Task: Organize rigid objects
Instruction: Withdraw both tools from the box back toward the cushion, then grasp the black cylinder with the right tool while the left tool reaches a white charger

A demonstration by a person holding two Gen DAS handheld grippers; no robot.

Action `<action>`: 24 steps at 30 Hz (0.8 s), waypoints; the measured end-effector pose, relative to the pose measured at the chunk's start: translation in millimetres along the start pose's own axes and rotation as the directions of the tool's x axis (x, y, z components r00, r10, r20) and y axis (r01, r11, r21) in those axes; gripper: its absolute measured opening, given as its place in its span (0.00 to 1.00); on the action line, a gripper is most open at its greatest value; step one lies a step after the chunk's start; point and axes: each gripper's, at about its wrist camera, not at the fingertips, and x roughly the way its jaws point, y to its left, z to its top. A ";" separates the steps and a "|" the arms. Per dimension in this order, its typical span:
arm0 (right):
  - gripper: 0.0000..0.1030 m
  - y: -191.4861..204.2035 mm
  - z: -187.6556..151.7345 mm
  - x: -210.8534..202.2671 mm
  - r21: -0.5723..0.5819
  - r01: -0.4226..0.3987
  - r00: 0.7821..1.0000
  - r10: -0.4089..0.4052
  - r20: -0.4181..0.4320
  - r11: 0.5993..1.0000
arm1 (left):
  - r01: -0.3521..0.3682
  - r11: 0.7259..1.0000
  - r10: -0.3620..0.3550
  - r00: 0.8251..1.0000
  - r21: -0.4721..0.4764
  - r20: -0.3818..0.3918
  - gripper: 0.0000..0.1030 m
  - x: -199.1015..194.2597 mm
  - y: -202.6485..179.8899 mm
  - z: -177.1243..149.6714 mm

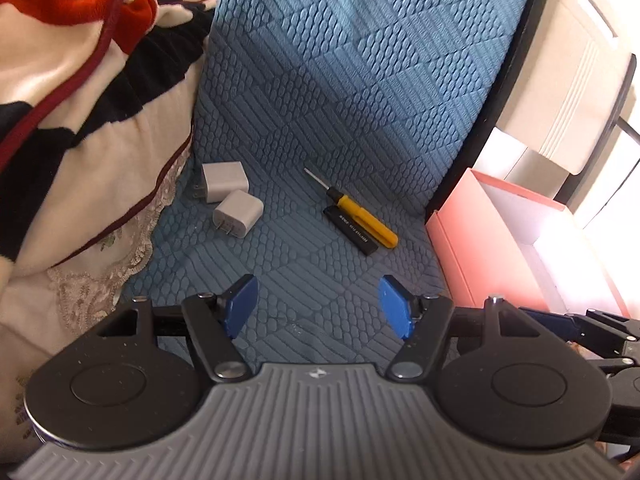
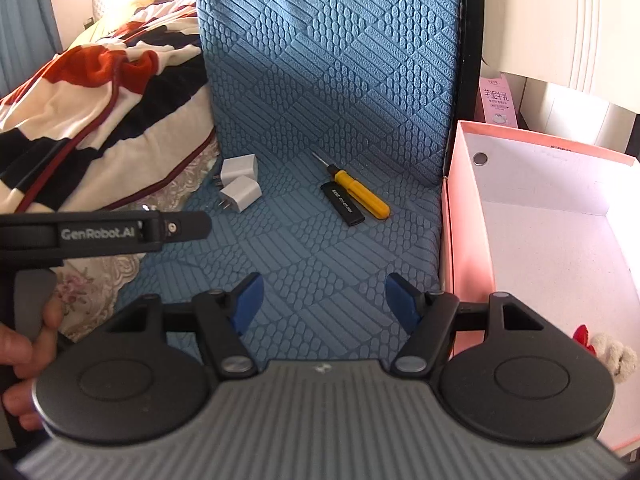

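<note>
A yellow-handled screwdriver (image 1: 359, 216) (image 2: 357, 191) lies on the blue quilted bed cover, touching a black USB stick (image 1: 351, 230) (image 2: 343, 204) beside it. Two white plug chargers (image 1: 230, 196) (image 2: 240, 184) lie further left, near the blanket. An open pink box (image 1: 484, 240) (image 2: 466, 216) stands at the right of the bed. My left gripper (image 1: 318, 306) is open and empty, held above the cover short of the objects. My right gripper (image 2: 322, 304) is open and empty too, beside the box. The left gripper's body shows at the left of the right wrist view (image 2: 100, 232).
A striped red, black and white blanket (image 1: 80, 100) (image 2: 100, 120) is piled on the left. A small red and white plush item (image 2: 604, 344) lies in the box. A pink carton (image 2: 496, 98) and white furniture (image 1: 568, 92) stand behind the box.
</note>
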 end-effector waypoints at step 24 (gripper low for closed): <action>0.64 8.8 23.0 74.7 -0.124 -0.062 0.998 0.061 -0.012 0.990 | -0.069 0.994 0.058 0.991 -0.088 -0.118 0.70 80.9 41.3 31.8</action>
